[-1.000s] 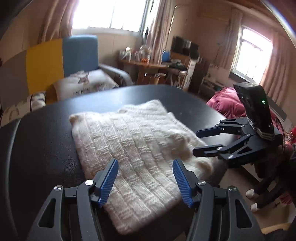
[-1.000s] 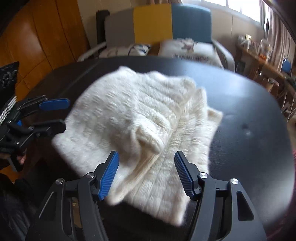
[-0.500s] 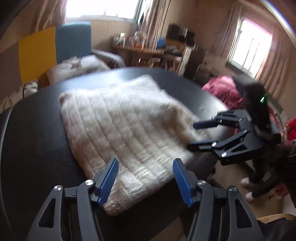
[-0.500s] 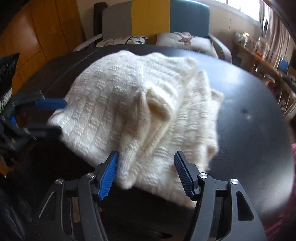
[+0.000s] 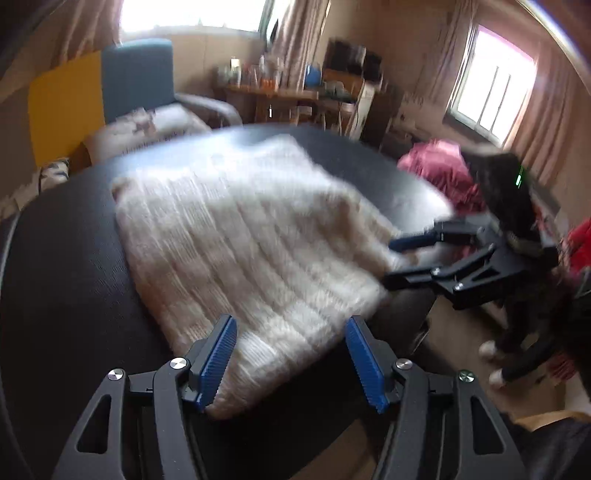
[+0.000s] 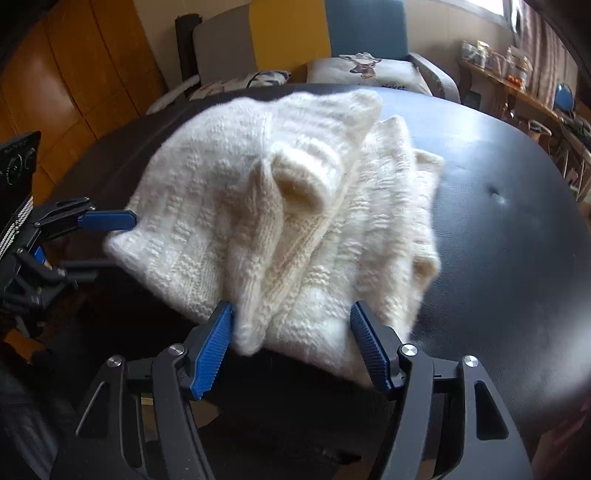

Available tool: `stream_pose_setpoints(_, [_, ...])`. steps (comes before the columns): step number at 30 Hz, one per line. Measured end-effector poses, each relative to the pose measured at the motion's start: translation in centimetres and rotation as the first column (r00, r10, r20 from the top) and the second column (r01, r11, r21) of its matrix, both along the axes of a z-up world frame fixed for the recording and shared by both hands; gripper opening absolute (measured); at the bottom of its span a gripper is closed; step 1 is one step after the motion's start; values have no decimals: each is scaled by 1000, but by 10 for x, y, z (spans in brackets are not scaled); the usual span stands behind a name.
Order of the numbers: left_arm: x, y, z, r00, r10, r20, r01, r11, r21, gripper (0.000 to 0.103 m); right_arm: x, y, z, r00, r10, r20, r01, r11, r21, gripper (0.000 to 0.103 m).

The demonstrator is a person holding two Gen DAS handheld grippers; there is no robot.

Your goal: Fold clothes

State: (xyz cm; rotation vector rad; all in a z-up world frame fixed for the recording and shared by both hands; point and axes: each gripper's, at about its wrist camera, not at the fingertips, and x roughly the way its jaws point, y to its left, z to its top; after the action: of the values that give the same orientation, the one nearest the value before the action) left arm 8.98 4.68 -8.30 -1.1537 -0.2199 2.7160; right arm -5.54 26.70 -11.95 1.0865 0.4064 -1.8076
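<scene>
On the black tabletop (image 6: 498, 236), a folded white knitted sweater (image 6: 280, 206) is lying near the edge closest to both cameras, with its near corner overhanging that edge in the left wrist view. That view is smearing with motion blur, so the knit pattern of the sweater (image 5: 236, 236) and the items on the wooden desk (image 5: 280, 96) at the far wall are hard to make out. The lower bodies of both tools are running out of the frame bottoms, and the hands holding them are sitting out of sight. The right wrist view is showing what the left one is not: a rolled cuff standing up from the top layer, an offset lower layer spreading toward the right, and a grey, yellow and blue sofa (image 6: 295, 33) with cushions behind the tabletop. The left wrist view alone is showing a pink and red fabric pile (image 5: 443, 173) beyond the far side of the tabletop (image 5: 66, 280). The left gripper (image 5: 290, 356) is holding its jaws spread wide and released, gripping nothing, with the sweater's near corner lying between the blue pads. The right gripper (image 6: 291, 347) is likewise holding its jaws wide apart and empty, framing the sweater's near edge; whether the pads are touching the knit cannot be determined.
</scene>
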Motion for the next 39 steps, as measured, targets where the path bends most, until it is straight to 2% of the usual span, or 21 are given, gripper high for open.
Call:
stream_pose_setpoints(3, [0, -5, 13, 998, 29, -57, -27, 999, 38, 63, -2, 19, 20, 999, -45, -21, 44, 998, -49, 67])
stream_pose_setpoints(5, [-13, -7, 4, 996, 84, -13, -84, 996, 4, 63, -1, 20, 28, 1000, -22, -7, 22, 995, -98, 67])
stream_pose_setpoints(6, [-21, -9, -7, 992, 123, 41, -122, 992, -18, 63, -1, 18, 30, 1000, -7, 0, 7, 993, -117, 67])
stream_pose_setpoints(7, [-26, -12, -12, 986, 149, 74, -148, 989, -26, 63, -1, 14, 26, 1000, -6, 5, 6, 994, -105, 67])
stream_pose_setpoints(12, [-35, -24, 11, 984, 177, 12, -177, 984, 7, 63, -10, -4, -17, 999, -49, 11, 48, 998, 27, 67])
stream_pose_setpoints(15, [-41, -31, 25, 981, 194, -25, -193, 981, 28, 63, -15, -2, 0, 998, -50, 43, 51, 999, -14, 67])
stream_pose_setpoints(19, [-48, -40, 44, 973, 217, -73, -213, 975, 57, 63, -34, -12, 34, 998, -62, 13, 63, 992, -109, 67])
stream_pose_setpoints(20, [-55, -43, 44, 972, 228, -65, -224, 973, 56, 63, -43, -18, 38, 997, -68, 24, 71, 988, -137, 67])
stream_pose_setpoints(22, [-81, -51, 32, 966, 257, 11, -258, 965, 42, 63, -60, -31, 46, 996, -81, 46, 88, 978, -191, 67])
stream_pose_setpoints(25, [-95, -49, 6, 965, 242, 100, -245, 969, 27, 63, -86, -41, 24, 985, -93, 144, 116, 981, -158, 67])
stream_pose_setpoints(27, [-91, -41, 6, 972, 222, 73, -222, 975, -13, 63, -95, -49, -10, 967, -95, 238, 116, 990, -77, 69])
stream_pose_setpoints(30, [-83, -42, 23, 980, 199, 25, -200, 980, 26, 63, -99, -40, -2, 961, -84, 264, 128, 980, -153, 71])
stream_pose_setpoints(31, [-82, -45, 30, 980, 198, 7, -198, 979, 43, 63, -99, -39, 5, 966, -78, 245, 121, 979, -164, 71])
stream_pose_setpoints(34, [-86, -58, 48, 977, 206, -55, -201, 976, 89, 63, -99, -43, 37, 991, -64, 116, 84, 981, -175, 71])
stream_pose_setpoints(36, [-102, -63, 49, 973, 225, -45, -222, 973, 64, 63, -100, -52, 57, 997, -42, 60, 54, 974, -221, 71])
stream_pose_setpoints(38, [-122, -68, 39, 972, 237, -6, -236, 970, 53, 63, -101, -71, 68, 1000, -18, -26, 12, 975, -220, 71])
stream_pose_setpoints(39, [-131, -69, 31, 972, 236, 20, -237, 970, 52, 63, -104, -81, 68, 999, 7, -37, -15, 977, -213, 71])
